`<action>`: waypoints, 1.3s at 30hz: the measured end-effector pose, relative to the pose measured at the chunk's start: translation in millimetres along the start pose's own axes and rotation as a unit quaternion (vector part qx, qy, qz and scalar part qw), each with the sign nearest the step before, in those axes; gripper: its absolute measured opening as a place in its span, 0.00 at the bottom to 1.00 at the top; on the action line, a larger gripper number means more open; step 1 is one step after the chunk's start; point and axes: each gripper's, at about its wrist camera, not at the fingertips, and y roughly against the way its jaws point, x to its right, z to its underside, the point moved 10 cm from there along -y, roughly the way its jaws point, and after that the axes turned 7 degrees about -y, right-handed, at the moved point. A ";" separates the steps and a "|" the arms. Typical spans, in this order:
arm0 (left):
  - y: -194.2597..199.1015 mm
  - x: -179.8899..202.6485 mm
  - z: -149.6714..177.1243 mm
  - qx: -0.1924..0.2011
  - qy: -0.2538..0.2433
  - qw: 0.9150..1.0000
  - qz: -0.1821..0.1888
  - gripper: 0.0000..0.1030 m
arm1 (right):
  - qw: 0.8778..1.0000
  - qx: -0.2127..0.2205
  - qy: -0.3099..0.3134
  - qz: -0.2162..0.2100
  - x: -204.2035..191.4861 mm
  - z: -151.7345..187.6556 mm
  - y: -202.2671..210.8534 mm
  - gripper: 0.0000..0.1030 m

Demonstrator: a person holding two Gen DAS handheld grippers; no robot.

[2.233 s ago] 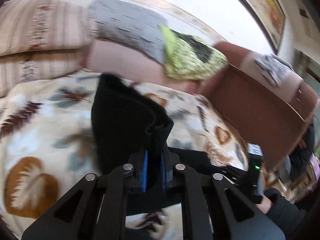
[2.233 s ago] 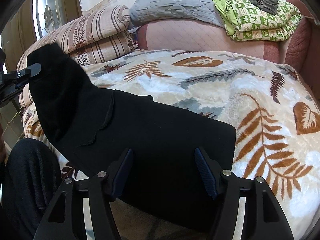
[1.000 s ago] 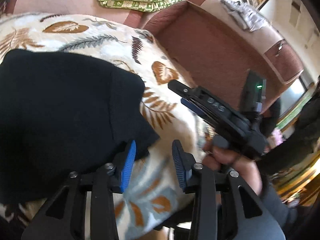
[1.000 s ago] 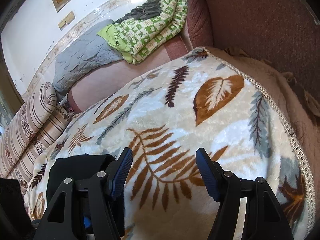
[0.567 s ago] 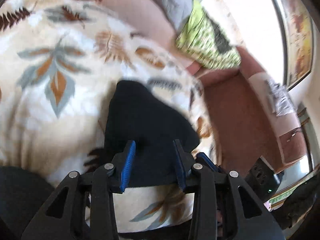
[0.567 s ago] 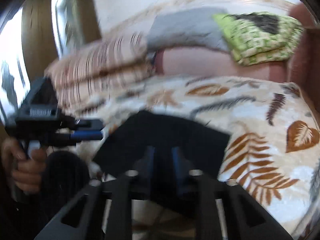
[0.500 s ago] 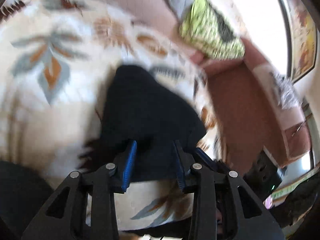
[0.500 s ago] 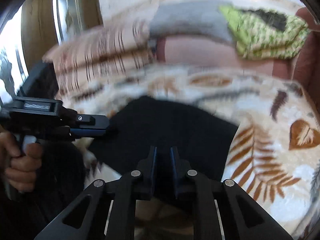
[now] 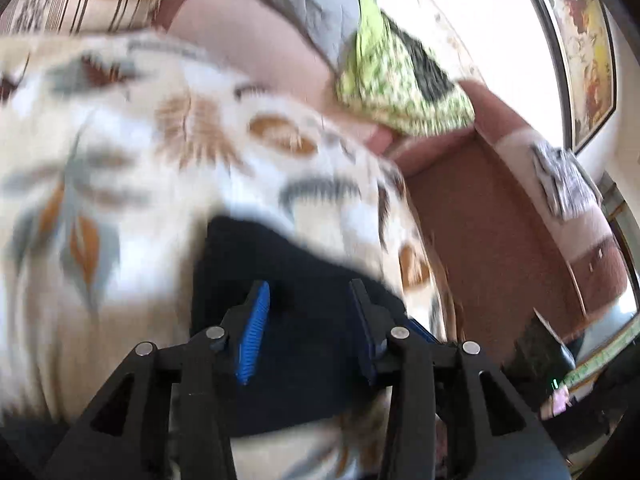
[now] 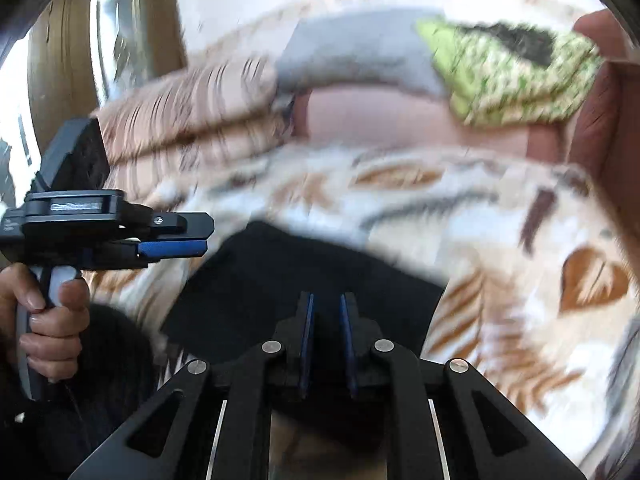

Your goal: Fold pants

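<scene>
The black pants (image 9: 304, 280) lie folded in a compact bundle on the leaf-print blanket (image 9: 120, 168). Both views are motion-blurred. My left gripper (image 9: 308, 300) is open, its blue-padded fingers held just over the near part of the bundle. My right gripper (image 10: 325, 308) is shut on the near edge of the pants (image 10: 304, 272). The left gripper (image 10: 176, 236) also shows in the right wrist view, held by a hand to the left of the bundle and apart from it.
Striped pillows (image 10: 192, 120), a grey quilt (image 10: 360, 52) and a green patterned quilt (image 10: 512, 72) are stacked along the sofa back. A brown sofa arm (image 9: 500, 240) rises on the right. The blanket (image 10: 520, 240) spreads beyond the pants.
My left gripper let go of the pants and opened. My right gripper closed on the near edge of the folded bundle. Both views are swinging, with the bundle staying just ahead of the fingers.
</scene>
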 end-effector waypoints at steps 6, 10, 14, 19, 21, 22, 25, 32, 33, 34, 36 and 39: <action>-76.8 -59.2 12.1 -0.086 0.039 0.994 -0.050 0.35 | 0.995 -0.072 -0.034 0.060 41.3 28.9 -67.6 0.12; -71.2 -56.1 12.6 -0.074 0.023 0.995 -0.056 0.35 | 0.995 -0.067 -0.030 0.062 38.1 26.0 -62.8 0.16; -56.1 -52.6 5.0 -0.041 0.025 0.998 -0.052 0.35 | 0.997 -0.033 -0.073 0.023 39.8 18.0 -44.8 0.16; -11.3 -1.6 -9.6 0.051 -0.067 0.996 -0.025 0.40 | 0.999 0.024 -0.041 0.025 30.7 -2.2 -16.7 0.20; -22.7 4.1 4.0 0.027 -0.087 0.995 -0.032 0.48 | 0.998 -0.025 -0.034 0.041 36.7 14.2 -40.2 0.20; -40.0 -2.5 15.7 -0.012 -0.081 0.996 -0.043 0.48 | 0.995 -0.074 -0.039 0.052 43.9 32.9 -58.8 0.23; -57.8 -15.2 19.9 -0.039 -0.061 0.996 -0.048 0.48 | 0.995 -0.065 -0.070 0.038 49.0 28.6 -55.6 0.24; -12.7 -4.4 17.1 0.025 -0.042 0.999 -0.007 0.53 | 0.999 -0.031 -0.006 0.006 7.9 21.2 -0.5 0.29; -14.8 -2.6 27.3 0.012 -0.043 0.999 -0.006 0.54 | 0.999 -0.048 0.009 0.011 4.0 29.3 -2.5 0.38; -21.5 -2.5 39.9 -0.011 -0.048 0.999 -0.013 0.55 | 0.996 -0.083 0.022 0.020 3.0 44.6 -11.3 0.48; -41.4 -4.7 60.3 -0.060 -0.079 0.994 -0.050 0.54 | 0.995 -0.088 0.043 0.023 4.0 59.3 -20.2 0.49; -44.3 3.8 57.9 -0.063 -0.105 0.991 -0.058 0.69 | 0.995 -0.093 0.020 0.017 8.1 52.5 -17.4 0.49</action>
